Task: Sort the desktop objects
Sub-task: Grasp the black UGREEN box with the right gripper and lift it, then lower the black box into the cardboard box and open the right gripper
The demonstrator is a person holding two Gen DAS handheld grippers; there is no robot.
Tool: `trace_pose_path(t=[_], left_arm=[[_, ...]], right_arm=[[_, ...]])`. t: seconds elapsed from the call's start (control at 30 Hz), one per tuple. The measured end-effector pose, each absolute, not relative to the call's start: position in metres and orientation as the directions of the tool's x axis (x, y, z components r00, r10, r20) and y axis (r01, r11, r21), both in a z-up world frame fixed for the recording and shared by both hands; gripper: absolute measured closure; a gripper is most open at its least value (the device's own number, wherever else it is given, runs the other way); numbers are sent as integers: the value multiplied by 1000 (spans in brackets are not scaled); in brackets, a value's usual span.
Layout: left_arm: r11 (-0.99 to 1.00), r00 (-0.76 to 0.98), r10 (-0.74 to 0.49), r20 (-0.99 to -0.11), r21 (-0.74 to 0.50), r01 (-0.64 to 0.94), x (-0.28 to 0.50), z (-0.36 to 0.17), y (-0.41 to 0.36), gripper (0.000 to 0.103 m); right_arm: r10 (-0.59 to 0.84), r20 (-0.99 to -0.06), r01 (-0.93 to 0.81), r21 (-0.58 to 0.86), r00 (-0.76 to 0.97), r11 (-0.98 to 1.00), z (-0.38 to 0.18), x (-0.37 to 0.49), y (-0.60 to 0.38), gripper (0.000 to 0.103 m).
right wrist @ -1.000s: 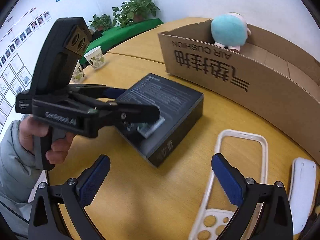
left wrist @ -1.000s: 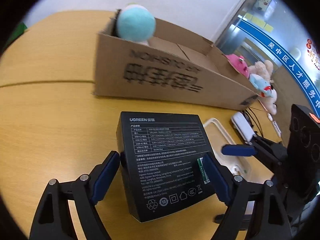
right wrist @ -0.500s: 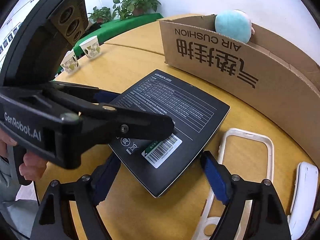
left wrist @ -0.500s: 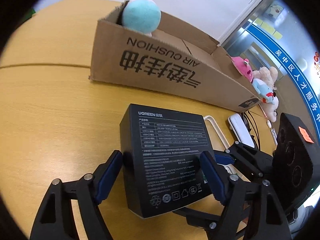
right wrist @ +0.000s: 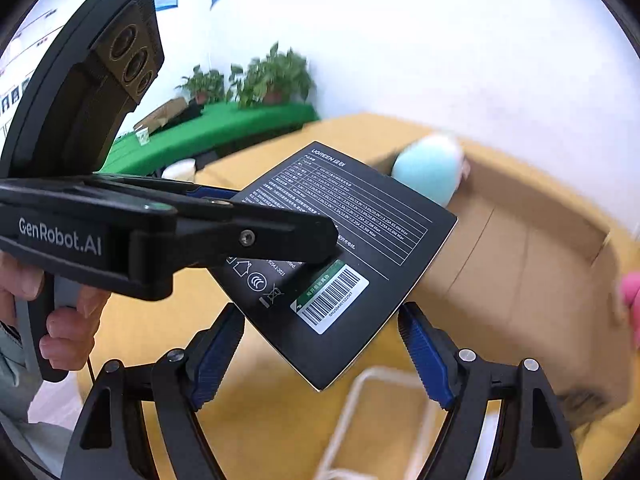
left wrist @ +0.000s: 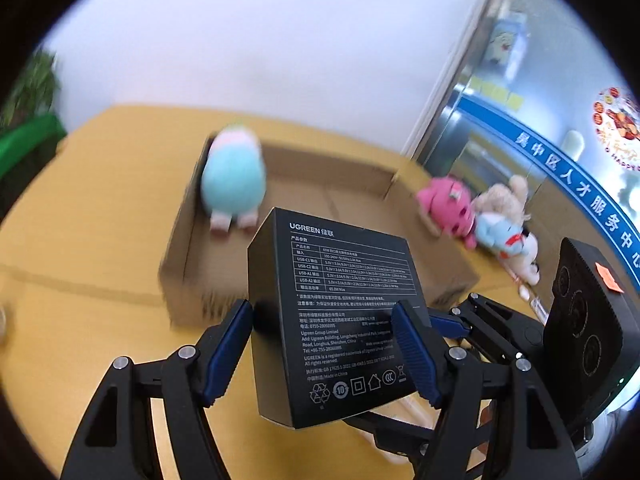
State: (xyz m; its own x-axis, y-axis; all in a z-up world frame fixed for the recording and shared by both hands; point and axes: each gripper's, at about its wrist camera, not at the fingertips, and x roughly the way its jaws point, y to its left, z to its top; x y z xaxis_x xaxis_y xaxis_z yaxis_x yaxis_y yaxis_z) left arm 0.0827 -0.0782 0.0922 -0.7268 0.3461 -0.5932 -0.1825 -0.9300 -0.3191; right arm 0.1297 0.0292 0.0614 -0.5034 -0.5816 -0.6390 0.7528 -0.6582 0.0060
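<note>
A black UGREEN box [left wrist: 340,312] hangs in the air above the yellow table [left wrist: 100,240], held from two sides. My left gripper [left wrist: 320,354] has its blue pads against the box's left and right faces, and its jaws are still closing. My right gripper [right wrist: 320,352] clamps the box [right wrist: 352,248] at its near corner, a pad touching each edge. From the right wrist, the left gripper [right wrist: 280,216] reaches in from the left, held by a person's hand [right wrist: 68,320]. Behind stands an open cardboard box [left wrist: 192,240] with a teal plush [left wrist: 234,178] inside.
Pink, beige and light-blue plush toys [left wrist: 480,216] lie at the cardboard box's right end. A white phone-case frame [right wrist: 380,392] lies on the table under the held box. Further back are a paper cup [right wrist: 180,168] and a green table with plants [right wrist: 240,120].
Both grippers have closed on the black box and raised it off the table. The views have risen and now look into the cardboard box.
</note>
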Motion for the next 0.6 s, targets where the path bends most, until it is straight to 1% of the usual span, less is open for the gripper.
trace_pose_path(t=[0.07,0.2,0.37,0.5,0.6], left_arm=[[-933,-750,347,-564,-289,-215,71,111,-71,32],[-926,-781,370,-503,-267,-267,49,143,-57,32],[-934,-821,358,-444,-182,-309,25,186,-32,32],[-925,-831,378,-407,-186,-330,1,214,-29,32],[-918,-835,396,-381,-178,-354,-18,231,-32,32]], right_arm=[[-578,-618,752,-32,-533,-659,80,118,35,24],[-564,-572,727,-85,-595,-682,119,98,49,24],[-558,-515,700,-121,-651,-704,158,75,63,24],[-567,-494,692,-104,-659,-714,190,44,68,24],[-551,-479,679,-138,-683,-721,209,27,67,25]])
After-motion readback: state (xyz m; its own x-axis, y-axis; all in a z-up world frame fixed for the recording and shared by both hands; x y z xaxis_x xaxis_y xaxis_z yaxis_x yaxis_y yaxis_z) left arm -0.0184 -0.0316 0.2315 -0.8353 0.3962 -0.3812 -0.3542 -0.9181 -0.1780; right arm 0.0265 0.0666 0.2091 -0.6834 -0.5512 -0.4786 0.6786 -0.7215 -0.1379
